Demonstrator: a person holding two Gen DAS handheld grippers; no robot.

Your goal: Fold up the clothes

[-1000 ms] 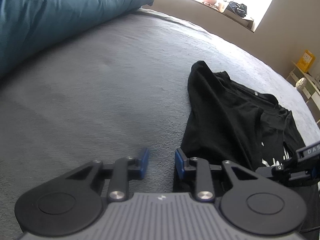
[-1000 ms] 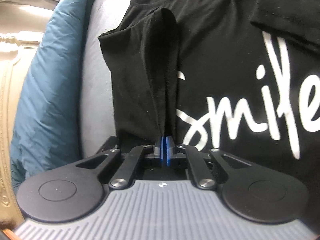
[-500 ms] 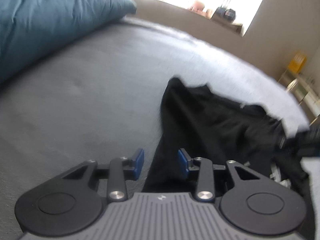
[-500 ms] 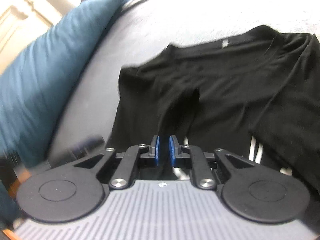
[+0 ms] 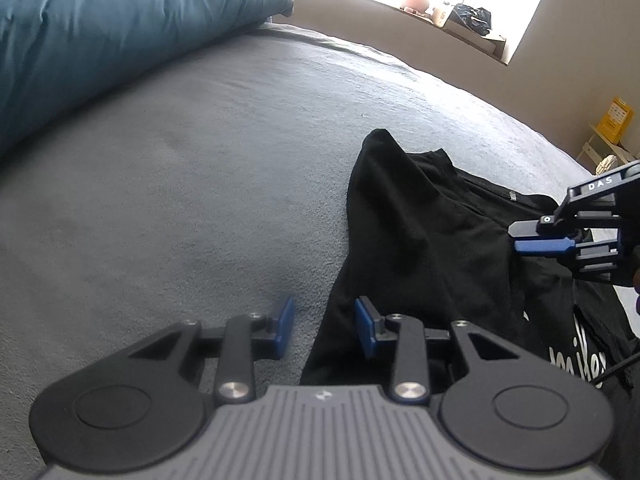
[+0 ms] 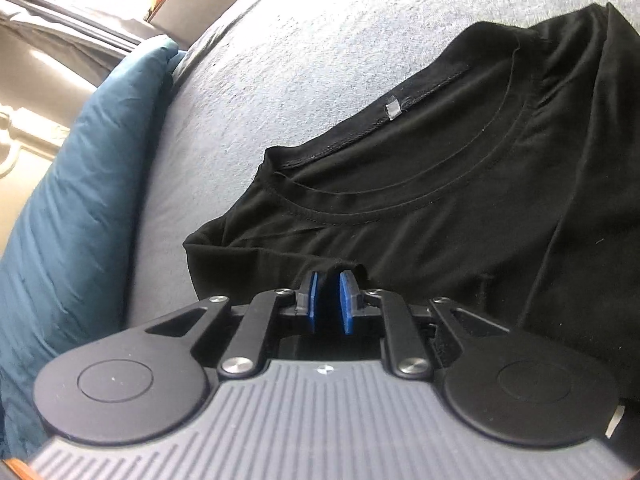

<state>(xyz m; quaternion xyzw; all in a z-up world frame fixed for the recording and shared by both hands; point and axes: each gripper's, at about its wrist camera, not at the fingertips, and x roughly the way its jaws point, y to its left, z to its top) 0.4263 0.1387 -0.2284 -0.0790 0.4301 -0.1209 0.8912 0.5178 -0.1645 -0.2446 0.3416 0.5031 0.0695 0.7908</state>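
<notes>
Black cotton T-shirt (image 6: 460, 200) with white lettering lies rumpled on the grey fleece bedspread (image 5: 200, 168), mid-fold.
Our right gripper (image 6: 329, 304) stands narrow with a ridge of shirt fabric between its blue pads (image 6: 347, 308); whether it grips, we cannot tell. Our left gripper (image 5: 324, 328) gapes wide over the shirt's near edge. Next, we judge, the left must close there. A teal pillow (image 5: 100, 32) lies well apart.

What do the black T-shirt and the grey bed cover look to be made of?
Black T-shirt: soft matte knit, probably cotton jersey; it drapes in limp folds and shows stitched collar ribbing. Grey bed cover: fuzzy, napped fabric, fleece-like or brushed; its surface looks grainy and dull, though the exact fibre is unclear.
</notes>
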